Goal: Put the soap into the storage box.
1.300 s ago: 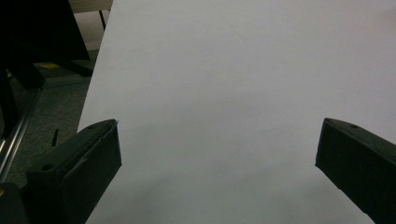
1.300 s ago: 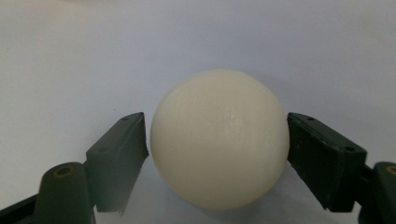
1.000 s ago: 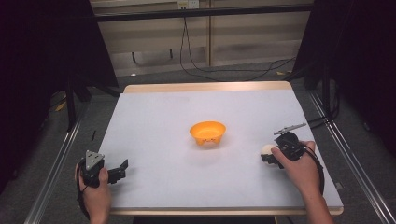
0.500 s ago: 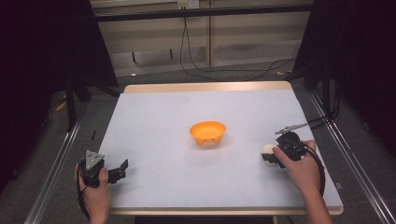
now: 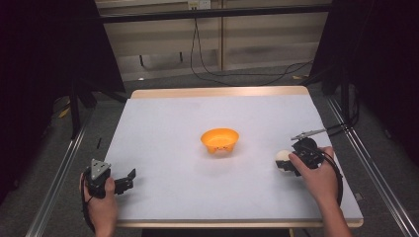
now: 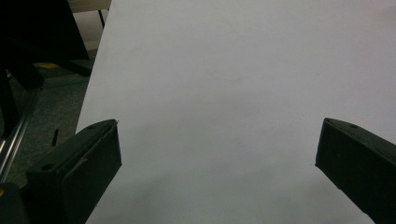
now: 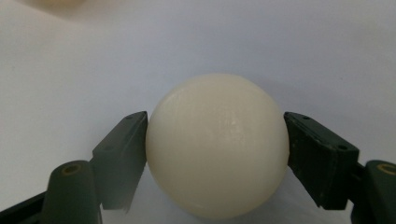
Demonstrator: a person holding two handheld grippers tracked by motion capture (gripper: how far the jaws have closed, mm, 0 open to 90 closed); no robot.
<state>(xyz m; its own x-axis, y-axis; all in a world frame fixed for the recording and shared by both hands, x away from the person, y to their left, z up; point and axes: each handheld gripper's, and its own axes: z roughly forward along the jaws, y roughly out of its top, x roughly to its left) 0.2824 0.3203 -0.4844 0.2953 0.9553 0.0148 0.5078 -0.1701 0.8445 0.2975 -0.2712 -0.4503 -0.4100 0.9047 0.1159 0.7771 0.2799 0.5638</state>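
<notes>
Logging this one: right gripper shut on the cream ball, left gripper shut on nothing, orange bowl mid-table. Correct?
Not quite: the left gripper is open, its jaws wide apart over bare table in the left gripper view. The right gripper does clamp the glossy cream ball; the orange plastic bowl sits mid-table.

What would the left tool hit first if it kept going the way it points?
Likely nothing: the left tool, jaws open, looks out over bare white table. The way looks free up to the table's far edge, though depth is unclear.
</notes>
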